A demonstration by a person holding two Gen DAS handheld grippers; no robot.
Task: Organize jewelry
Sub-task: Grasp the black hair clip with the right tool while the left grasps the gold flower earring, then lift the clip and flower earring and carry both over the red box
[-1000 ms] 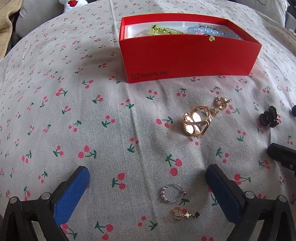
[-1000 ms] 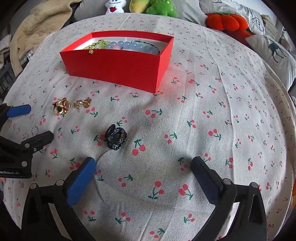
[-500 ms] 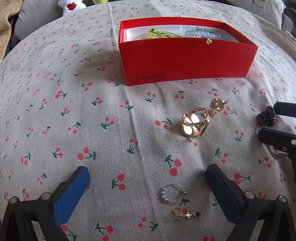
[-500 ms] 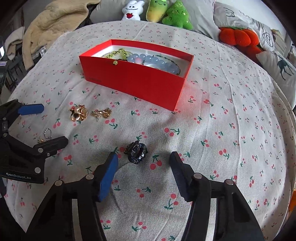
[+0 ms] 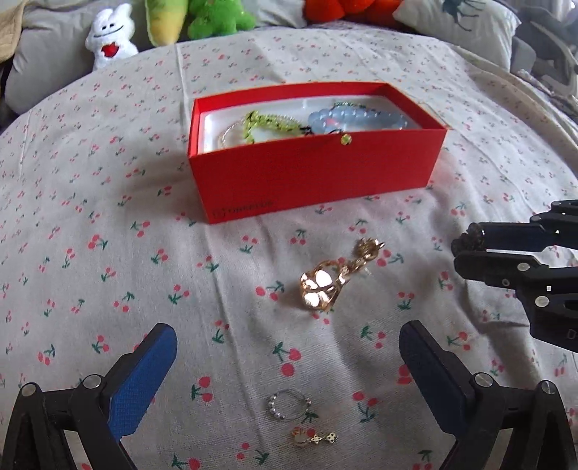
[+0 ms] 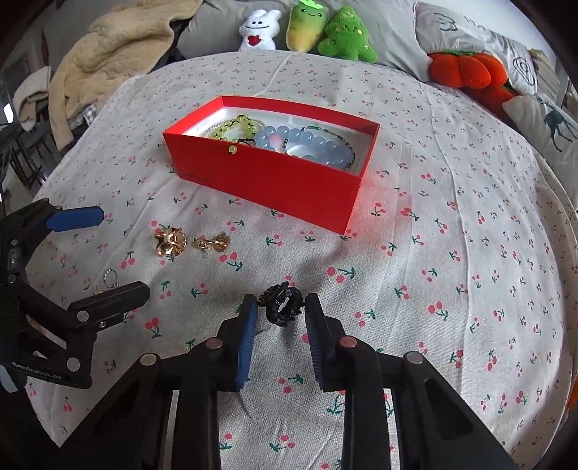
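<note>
Left wrist view: one red box sits on the cherry-print cloth, and everything else is placed from it. Inside lie three strands: a green bead bracelet, a clear bead strand and a pale blue bead bracelet. On the cloth nearer than the box lie four loose pieces: a gold flower brooch, a small gold earring touching it on the box side, then further from the box a silver beaded ring and a tiny gold charm earring. The left gripper hangs wide open over the ring and charm, holding nothing. The right gripper enters from the right of the box, a dark piece at its tip.

Right wrist view: the same red box stands beyond the gripper, with three plush toys behind it. One black hair claw, glossy with curled petal-like lobes, sits on the cloth nearer than the box, between the right gripper fingers. The jaws are narrowed closely around it; whether they press it I cannot tell. The left gripper stands open left of the box.
</note>
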